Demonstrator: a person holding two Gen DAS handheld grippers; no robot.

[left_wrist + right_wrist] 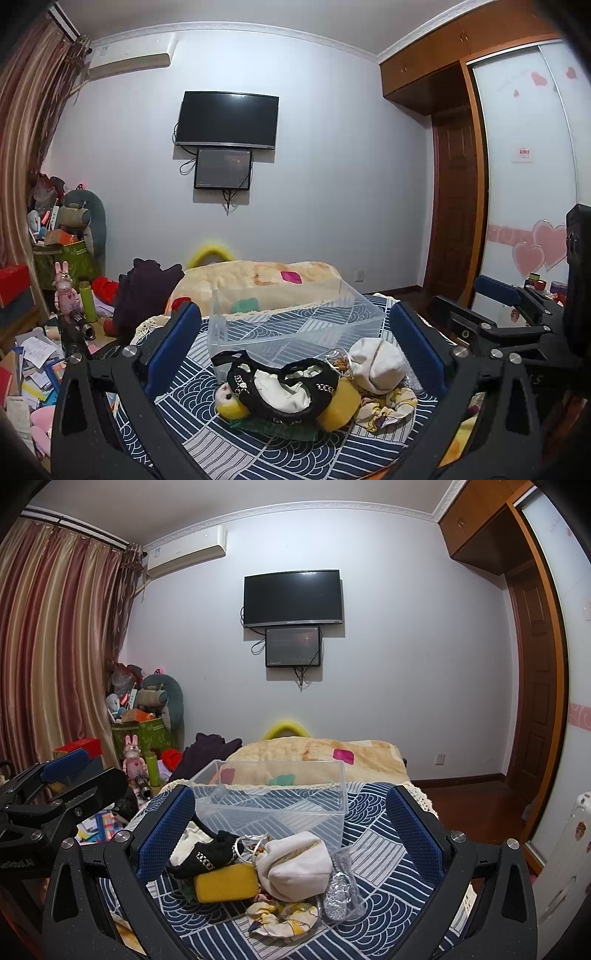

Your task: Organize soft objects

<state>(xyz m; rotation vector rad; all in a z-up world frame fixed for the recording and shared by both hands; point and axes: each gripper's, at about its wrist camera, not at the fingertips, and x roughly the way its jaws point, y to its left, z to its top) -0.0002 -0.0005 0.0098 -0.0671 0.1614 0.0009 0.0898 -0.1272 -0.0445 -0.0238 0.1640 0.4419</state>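
Observation:
A pile of soft things lies on a blue patterned cloth (258,450) in front of a clear plastic box (291,321). The pile holds a black lace-trimmed piece (284,391), a yellow sponge (340,402), a white pouch (376,362), a floral scrunchie (388,406) and a small yellow plush (229,402). In the right wrist view I see the box (273,797), black piece (207,853), sponge (225,884), pouch (295,864), scrunchie (280,919) and a silver glitter item (340,890). My left gripper (295,332) and right gripper (291,819) are both open and empty, above the pile.
A folded blanket (258,280) lies behind the box. Clutter, a pink toy (66,291) and a green bottle (88,301) stand at the left. A wardrobe (524,166) and door are at the right. The right gripper's body (517,314) shows in the left view.

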